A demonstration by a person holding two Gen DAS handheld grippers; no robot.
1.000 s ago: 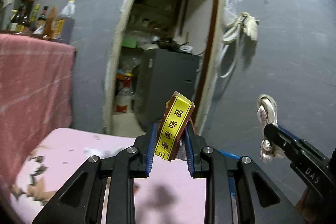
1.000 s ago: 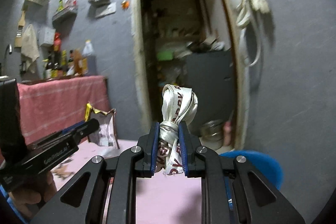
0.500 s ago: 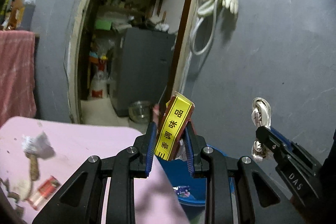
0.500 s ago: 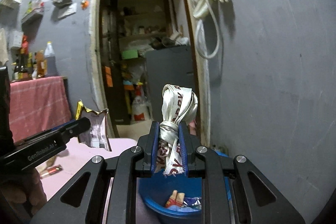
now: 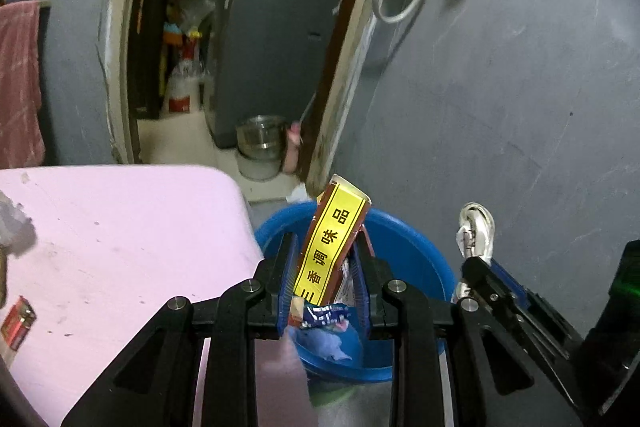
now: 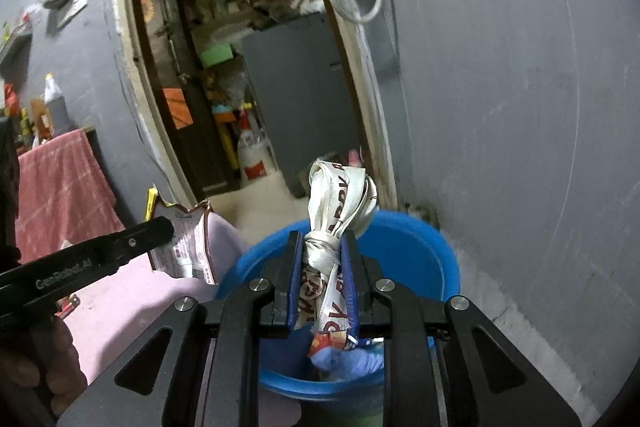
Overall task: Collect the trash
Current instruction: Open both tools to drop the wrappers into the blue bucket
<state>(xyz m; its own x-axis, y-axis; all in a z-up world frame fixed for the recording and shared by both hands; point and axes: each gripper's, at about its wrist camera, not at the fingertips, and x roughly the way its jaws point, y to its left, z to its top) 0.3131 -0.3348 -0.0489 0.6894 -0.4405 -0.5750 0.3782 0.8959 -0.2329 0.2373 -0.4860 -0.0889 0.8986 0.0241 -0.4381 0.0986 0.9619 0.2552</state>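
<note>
Both grippers have swung off the pink table (image 5: 120, 227) and now hang over the blue bin (image 6: 408, 251), left gripper (image 5: 325, 281) clamping the seasoning packet (image 5: 330, 247), right gripper (image 6: 322, 277) clamping the knotted wrapper (image 6: 340, 203), so release looks next.

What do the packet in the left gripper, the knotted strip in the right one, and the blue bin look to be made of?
Packet: likely printed plastic film, glossy, top edge torn.
Knotted strip: thin white printed plastic or fabric tape; it knots and creases softly, so unclear which.
Bin: moulded plastic, smooth uniform blue with a slight sheen.
</note>
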